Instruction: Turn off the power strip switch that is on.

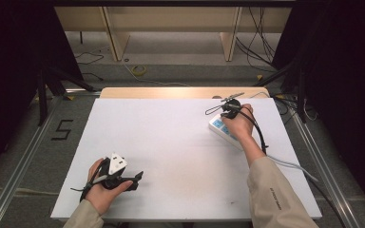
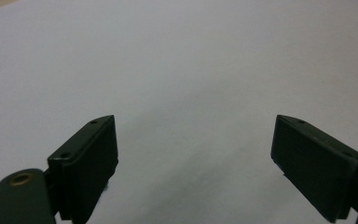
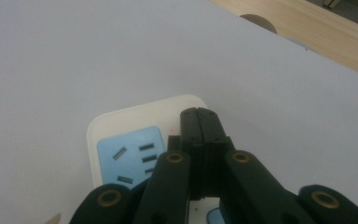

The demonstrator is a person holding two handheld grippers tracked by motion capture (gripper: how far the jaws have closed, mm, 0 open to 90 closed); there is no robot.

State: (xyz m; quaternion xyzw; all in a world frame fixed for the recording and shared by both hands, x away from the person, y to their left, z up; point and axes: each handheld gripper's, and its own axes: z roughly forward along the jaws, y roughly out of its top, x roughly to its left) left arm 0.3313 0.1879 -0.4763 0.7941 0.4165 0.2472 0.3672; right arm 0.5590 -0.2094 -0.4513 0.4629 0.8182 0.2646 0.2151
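While right gripper (image 3: 199,116) jaws pressed together, power strip (image 3: 121,135) directly beneath, left gripper (image 2: 193,154) jaws spread.

Lab: metal rig frame (image 1: 26,142), floor cables (image 1: 259,45).

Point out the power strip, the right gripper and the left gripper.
power strip (image 3: 130,158): right gripper view, blue socket panel.
right gripper (image 3: 199,114): right gripper view, tips of shut fingers.
left gripper (image 2: 196,158): left gripper view, midway between open fingers.

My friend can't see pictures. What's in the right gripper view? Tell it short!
The right gripper, its two black jaws pressed shut together, hangs over a white power strip with a light blue socket panel. The strip lies on a white table, with a wooden edge at the top right.
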